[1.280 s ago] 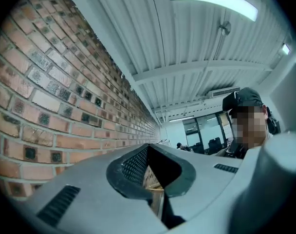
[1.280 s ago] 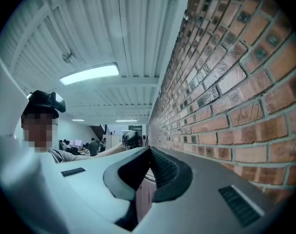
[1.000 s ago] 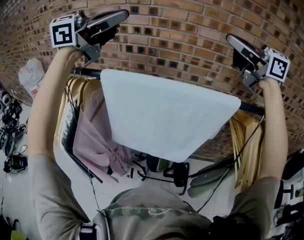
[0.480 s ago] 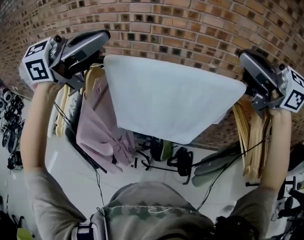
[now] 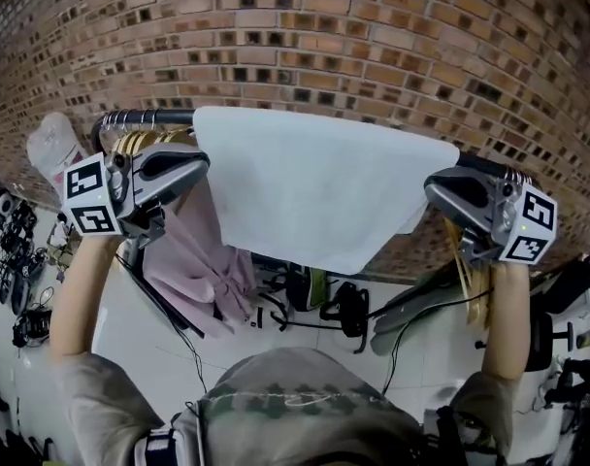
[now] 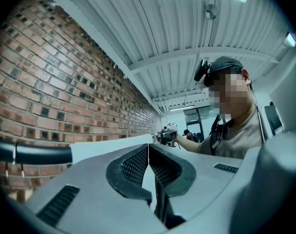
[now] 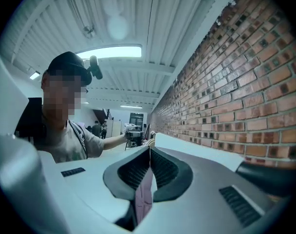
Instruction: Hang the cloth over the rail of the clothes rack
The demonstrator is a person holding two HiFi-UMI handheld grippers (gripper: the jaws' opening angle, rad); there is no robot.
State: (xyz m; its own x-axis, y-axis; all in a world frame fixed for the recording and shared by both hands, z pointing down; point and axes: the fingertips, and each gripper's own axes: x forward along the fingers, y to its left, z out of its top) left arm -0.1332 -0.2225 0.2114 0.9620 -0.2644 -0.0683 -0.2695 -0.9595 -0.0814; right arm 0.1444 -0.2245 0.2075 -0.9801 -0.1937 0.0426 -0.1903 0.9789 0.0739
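So the white cloth is on the clothes rack, draped over the black rail right in front of the brick wall. It's spread out pretty flat along the top. The bottom edge hangs crooked, dipping lowest around the middle and riding higher toward the right end.

The left gripper sits just at the cloth's left edge, a bit below the rail, pointing inward. Its claw is clenched, tips pressed together. From its own camera there's only a pale sliver showing through the gap further back, and I don't see any fabric pinched at the tips.

The right gripper is the same story on the other side. It's up against the cloth's right edge, also below the rail line, with its claw closed tip to tip and a pinkish sliver showing behind the tips. Both arms are raised, with the marker cubes facing back toward the person.

A pink garment hangs on the rack under the left end, partly behind the cloth. There are wooden hangers bunched at the left and another bunch of hangers at the right, behind the right gripper.
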